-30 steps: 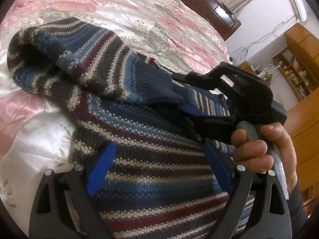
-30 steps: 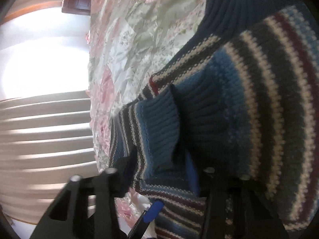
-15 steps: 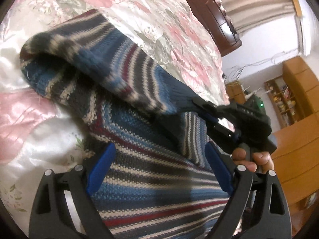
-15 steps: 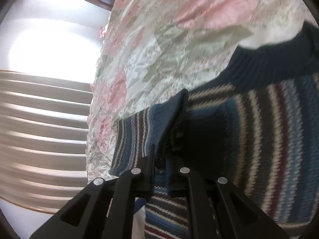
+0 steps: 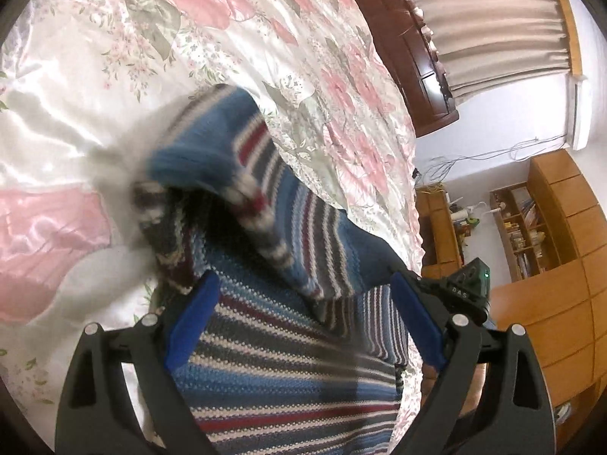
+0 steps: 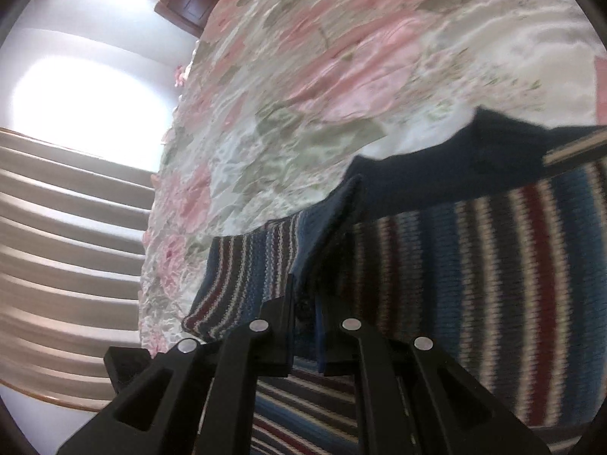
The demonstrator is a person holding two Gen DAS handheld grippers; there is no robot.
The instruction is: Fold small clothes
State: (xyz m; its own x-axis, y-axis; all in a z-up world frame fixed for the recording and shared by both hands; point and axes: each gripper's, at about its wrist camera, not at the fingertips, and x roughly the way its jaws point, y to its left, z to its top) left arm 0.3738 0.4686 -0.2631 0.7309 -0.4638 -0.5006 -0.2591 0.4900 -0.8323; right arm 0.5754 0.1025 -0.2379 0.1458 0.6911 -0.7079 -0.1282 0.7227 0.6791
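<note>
Sweater [image 5: 288,364] lies on the bed [image 5: 95,121], directly under and ahead of the left tongs [image 5: 303,326], which are spread wide, gripping nothing. Sleeve [image 5: 265,204] is lifted across the body, blurred, its cuff end running to the right tongs [image 6: 305,303], pressed together and pinching it. Right tongs' housing [image 5: 464,288], just right of the left tongs, reads "DAS". Headboard [image 5: 409,57], curtain [image 5: 489,19] and shelves [image 5: 531,235] lie beyond.
</note>
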